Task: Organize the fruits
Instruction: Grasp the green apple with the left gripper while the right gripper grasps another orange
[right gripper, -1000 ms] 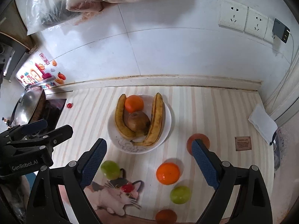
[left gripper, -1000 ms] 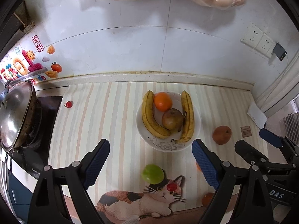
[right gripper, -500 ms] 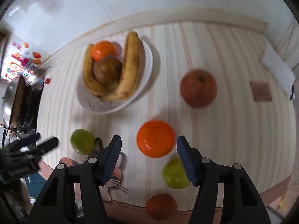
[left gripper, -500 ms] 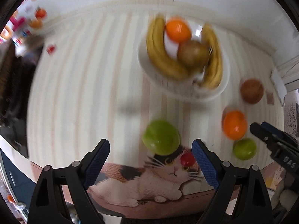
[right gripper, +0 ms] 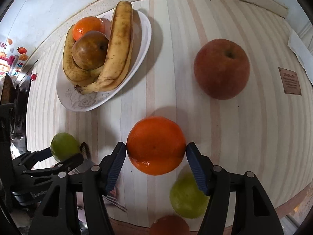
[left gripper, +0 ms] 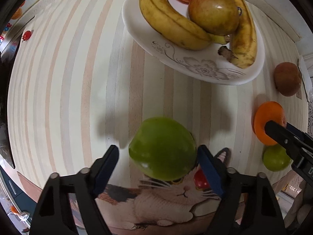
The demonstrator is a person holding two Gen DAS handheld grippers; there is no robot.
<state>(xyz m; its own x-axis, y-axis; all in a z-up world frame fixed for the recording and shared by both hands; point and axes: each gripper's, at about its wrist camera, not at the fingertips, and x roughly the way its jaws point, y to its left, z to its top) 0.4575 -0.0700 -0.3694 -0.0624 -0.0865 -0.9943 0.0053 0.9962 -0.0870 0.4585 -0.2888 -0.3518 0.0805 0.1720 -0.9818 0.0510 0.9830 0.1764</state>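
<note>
A white plate (left gripper: pixel 205 70) holds two bananas, a brown pear (left gripper: pixel 214 12) and a small orange; the plate also shows in the right wrist view (right gripper: pixel 82 101). My left gripper (left gripper: pixel 159 162) is open around a green apple (left gripper: pixel 162 148) on the counter, with a gap on its left side. My right gripper (right gripper: pixel 155 158) has both pads against a large orange (right gripper: pixel 155 145) that rests on the counter. A red apple (right gripper: pixel 222 68), a second green apple (right gripper: pixel 187 195) and another orange (right gripper: pixel 169 225) lie loose near it.
A striped counter (left gripper: pixel 68 88) runs to a tiled wall. A cat picture mat (left gripper: pixel 166 199) lies at the front edge. A stove (right gripper: pixel 11 98) stands at the far left. A folded cloth (right gripper: pixel 299 43) and a small brown tag (right gripper: pixel 291 84) lie at the right.
Both grippers have dropped toward the counter and narrowed. The left now straddles the green apple; the right has closed onto the large orange.
</note>
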